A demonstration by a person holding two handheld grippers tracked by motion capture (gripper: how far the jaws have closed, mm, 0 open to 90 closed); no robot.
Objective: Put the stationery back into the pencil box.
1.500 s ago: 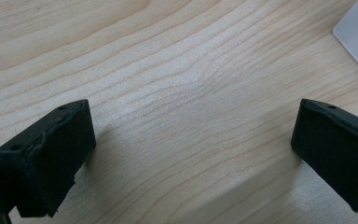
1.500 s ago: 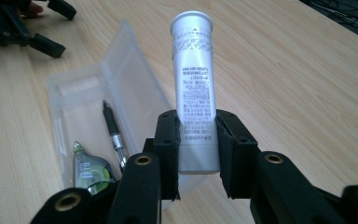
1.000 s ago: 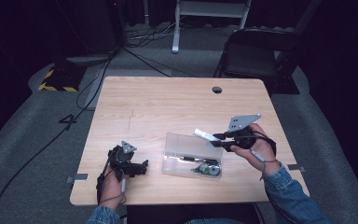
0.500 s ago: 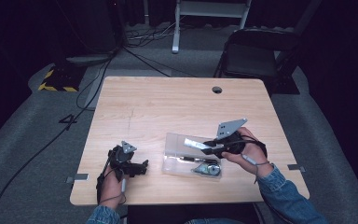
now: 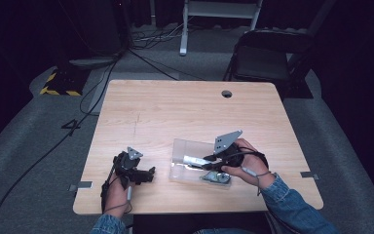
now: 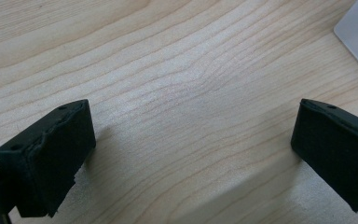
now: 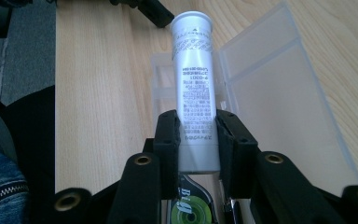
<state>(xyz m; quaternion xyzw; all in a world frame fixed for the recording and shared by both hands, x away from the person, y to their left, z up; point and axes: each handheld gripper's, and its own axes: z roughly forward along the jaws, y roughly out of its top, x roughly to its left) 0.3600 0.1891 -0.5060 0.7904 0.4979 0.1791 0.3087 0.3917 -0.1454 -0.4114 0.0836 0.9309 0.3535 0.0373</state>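
We work at a pale wooden table ringed by dark floor, a black folding chair standing beyond its far edge and cables trailing across the carpet at far left. A round cable hole marks the far right of the tabletop. Near the table's front edge lies a clear plastic case, its lid thrown open; in the right gripper view the hinged lid spreads flat to the right, and a green-labelled tape roll sits in the tray just beneath the jaws.

Our right gripper hangs over that case, and its two black jaws are clamped on the lower end of a white tube, one pad pressing each side. The tube juts straight out past the fingertips, pointing left across the open tray and held clear above it. It is a slim, silvery-white cylinder with a rounded cap at the outer end, a patterned band below the cap and columns of small dark print down its length, too fine to read.

Our left gripper rests on the table left of the case, well apart from the tube, its jaws standing wide over bare wood with nothing between them.
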